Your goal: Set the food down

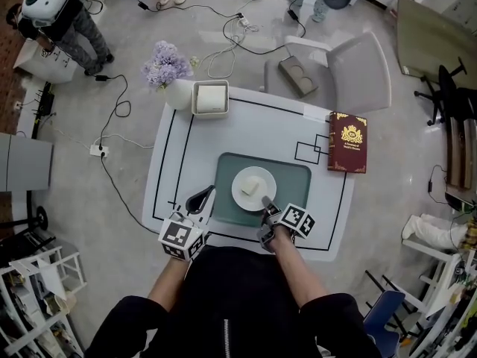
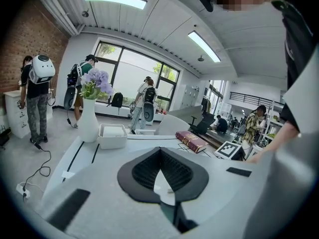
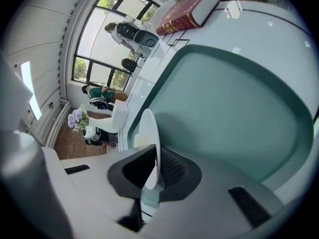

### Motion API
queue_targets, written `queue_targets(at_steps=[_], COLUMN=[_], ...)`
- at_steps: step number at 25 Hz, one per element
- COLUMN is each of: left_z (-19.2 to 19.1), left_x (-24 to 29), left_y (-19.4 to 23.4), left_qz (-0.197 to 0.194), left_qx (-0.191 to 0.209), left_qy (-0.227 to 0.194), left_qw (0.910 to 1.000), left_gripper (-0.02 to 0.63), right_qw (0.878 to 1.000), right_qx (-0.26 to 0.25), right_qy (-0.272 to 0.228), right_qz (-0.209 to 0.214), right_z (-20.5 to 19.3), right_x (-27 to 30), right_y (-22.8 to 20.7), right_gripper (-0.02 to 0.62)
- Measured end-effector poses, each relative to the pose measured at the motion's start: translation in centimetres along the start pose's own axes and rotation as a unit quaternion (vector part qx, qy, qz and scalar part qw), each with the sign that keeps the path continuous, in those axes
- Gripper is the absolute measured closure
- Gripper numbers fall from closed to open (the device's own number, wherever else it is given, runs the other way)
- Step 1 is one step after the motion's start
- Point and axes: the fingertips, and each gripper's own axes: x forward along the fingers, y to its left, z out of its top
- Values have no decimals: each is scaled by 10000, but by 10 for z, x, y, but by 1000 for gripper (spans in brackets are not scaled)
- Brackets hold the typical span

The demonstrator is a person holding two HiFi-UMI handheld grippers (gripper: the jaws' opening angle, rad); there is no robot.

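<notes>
While my right gripper (image 1: 268, 207) bites the near rim of the plate (image 1: 240, 177), the food (image 1: 252, 187), a pale block, sits near the middle of that plate. The plate is over the teal placemat (image 1: 294, 176), roughly at its centre. In the right gripper view the rim (image 3: 152, 128) runs edge-on between the two dark pads (image 3: 172, 169), which are clenched on it from both sides, and the placemat (image 3: 234, 108) fills the space beyond. From these angles I cannot say for certain whether the plate's base is resting on the mat or held just above it.

My left gripper (image 1: 203, 198) is over the left edge of the placemat, beside the plate and apart from it. In the left gripper view its jaws are drawn together with the tips (image 2: 160, 151) meeting and nothing gripped between them.

The placemat lies on a white table (image 1: 246, 125) marked with black lines. A dark red book (image 1: 348, 142) lies at the table's right edge, well apart from the plate. At the far left corner a white vase (image 1: 177, 94) of purple flowers (image 1: 165, 64) stands just beside a square white box (image 1: 211, 98). A grey chair (image 1: 350, 73) stands beyond the table's far right side.
</notes>
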Motion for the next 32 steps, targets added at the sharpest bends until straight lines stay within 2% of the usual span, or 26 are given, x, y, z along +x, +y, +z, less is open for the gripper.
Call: queue_targets(at_steps=[12, 22, 32], left_z=[-3, -6, -6], left_x=[-3, -9, -8], left_y=[-5, -7, -12], left_qz=[-19, -25, -71], left_qx=[-12, -13, 7], left_qy=[-31, -12, -22], left_qw=[10000, 10000, 10000], left_gripper=[601, 601, 601], right_qw=[9960, 9899, 9903], right_qx=[-733, -1095, -1017], right_qy=[-3, -24, -76], right_qz=[-514, -903, -947], right_z=[5, 6, 13], right_x=[-2, -5, -14], right_y=[-6, -20, -28], right_gripper=[569, 508, 499])
